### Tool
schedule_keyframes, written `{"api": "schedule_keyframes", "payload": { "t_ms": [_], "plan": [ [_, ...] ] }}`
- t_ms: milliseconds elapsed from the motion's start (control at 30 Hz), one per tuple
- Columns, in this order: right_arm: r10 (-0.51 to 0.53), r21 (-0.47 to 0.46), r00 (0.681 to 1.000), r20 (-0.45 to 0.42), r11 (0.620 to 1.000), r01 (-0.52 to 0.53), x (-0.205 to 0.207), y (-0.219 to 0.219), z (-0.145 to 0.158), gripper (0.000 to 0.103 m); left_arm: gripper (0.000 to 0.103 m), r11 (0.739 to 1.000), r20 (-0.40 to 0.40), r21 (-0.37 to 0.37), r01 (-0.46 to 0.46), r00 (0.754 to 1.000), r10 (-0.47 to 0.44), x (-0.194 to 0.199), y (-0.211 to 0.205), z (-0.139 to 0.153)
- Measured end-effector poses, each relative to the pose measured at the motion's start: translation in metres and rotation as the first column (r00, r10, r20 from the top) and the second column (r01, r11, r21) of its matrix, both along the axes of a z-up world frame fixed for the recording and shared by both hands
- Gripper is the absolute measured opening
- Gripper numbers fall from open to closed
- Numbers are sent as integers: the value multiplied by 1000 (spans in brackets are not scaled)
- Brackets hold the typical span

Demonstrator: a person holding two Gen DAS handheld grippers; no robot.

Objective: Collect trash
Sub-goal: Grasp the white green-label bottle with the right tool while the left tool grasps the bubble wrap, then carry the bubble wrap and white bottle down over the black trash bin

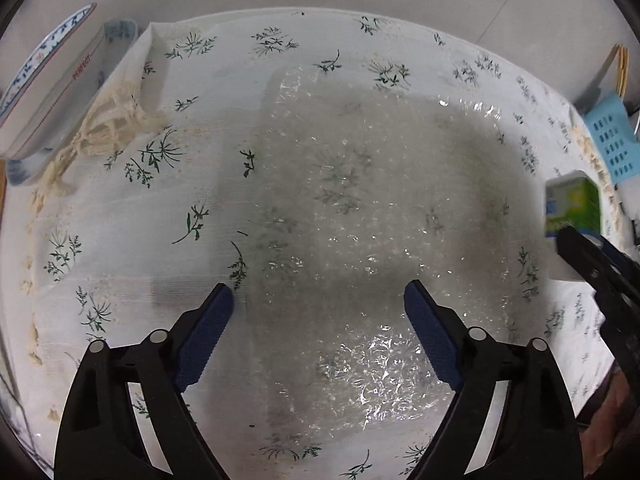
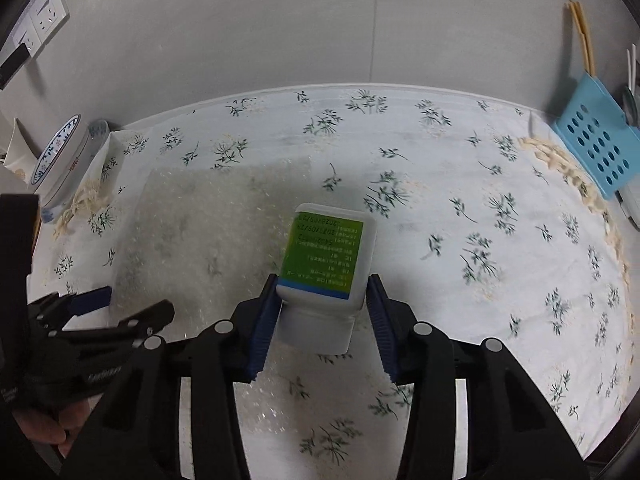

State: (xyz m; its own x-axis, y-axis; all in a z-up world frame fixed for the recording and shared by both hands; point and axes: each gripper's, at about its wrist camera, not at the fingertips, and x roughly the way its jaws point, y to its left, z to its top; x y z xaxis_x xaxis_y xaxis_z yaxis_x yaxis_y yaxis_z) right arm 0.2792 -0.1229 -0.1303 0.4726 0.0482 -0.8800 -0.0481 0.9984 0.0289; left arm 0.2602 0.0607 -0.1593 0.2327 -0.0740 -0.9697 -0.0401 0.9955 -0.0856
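Observation:
A clear sheet of bubble wrap (image 1: 372,208) lies flat on the flowered tablecloth (image 1: 120,216). My left gripper (image 1: 319,294) is open just above its near part, with the left pad over bare cloth and the right pad over the wrap. My right gripper (image 2: 323,290) is shut on a white plastic bottle with a green label (image 2: 326,260) and holds it above the cloth (image 2: 460,220). The bottle also shows at the right edge of the left wrist view (image 1: 572,204). The bubble wrap (image 2: 192,236) lies left of the bottle, with the left gripper (image 2: 138,304) at its near left edge.
A blue-patterned bowl (image 1: 44,76) stands on edge at the back left beside the cloth's fringe; it also shows in the right wrist view (image 2: 60,156). A blue perforated basket (image 2: 600,148) with chopsticks (image 2: 582,36) stands at the back right. A grey wall (image 2: 320,20) is behind the table.

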Motion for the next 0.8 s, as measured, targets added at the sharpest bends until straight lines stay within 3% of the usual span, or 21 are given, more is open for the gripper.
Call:
{"api": "schedule_keyframes", "payload": {
  "t_ms": [67, 167, 333, 433, 567, 600, 800],
  "plan": [
    [1, -3, 1000, 6, 1000, -1, -6, -5, 3, 42, 80, 999, -16, 44, 17, 1000, -16, 3, -9, -2],
    [3, -6, 1000, 17, 1000, -2, -11, -6, 7, 42, 69, 998, -41, 52, 27, 999, -25, 7, -15, 0],
    [-7, 5, 1000, 24, 1000, 7, -17, -20, 14, 42, 46, 992, -76, 108, 72, 995, -64, 18, -39, 1],
    [-16, 8, 1000, 24, 1000, 16, -20, -25, 13, 42, 37, 985, -92, 148, 93, 993, -80, 21, -53, 1],
    [-23, 14, 1000, 12, 1000, 23, -24, -31, 9, 42, 20, 978, -82, 179, 105, 992, -92, 25, -67, 1],
    [-24, 17, 1000, 8, 1000, 24, -24, -33, 8, 42, 11, 976, -74, 191, 105, 993, -92, 25, -68, 2],
    [-30, 28, 1000, 6, 999, 30, -29, -39, 10, 42, 4, 977, -39, 192, 93, 995, -87, 16, -70, 5]
  ]
}}
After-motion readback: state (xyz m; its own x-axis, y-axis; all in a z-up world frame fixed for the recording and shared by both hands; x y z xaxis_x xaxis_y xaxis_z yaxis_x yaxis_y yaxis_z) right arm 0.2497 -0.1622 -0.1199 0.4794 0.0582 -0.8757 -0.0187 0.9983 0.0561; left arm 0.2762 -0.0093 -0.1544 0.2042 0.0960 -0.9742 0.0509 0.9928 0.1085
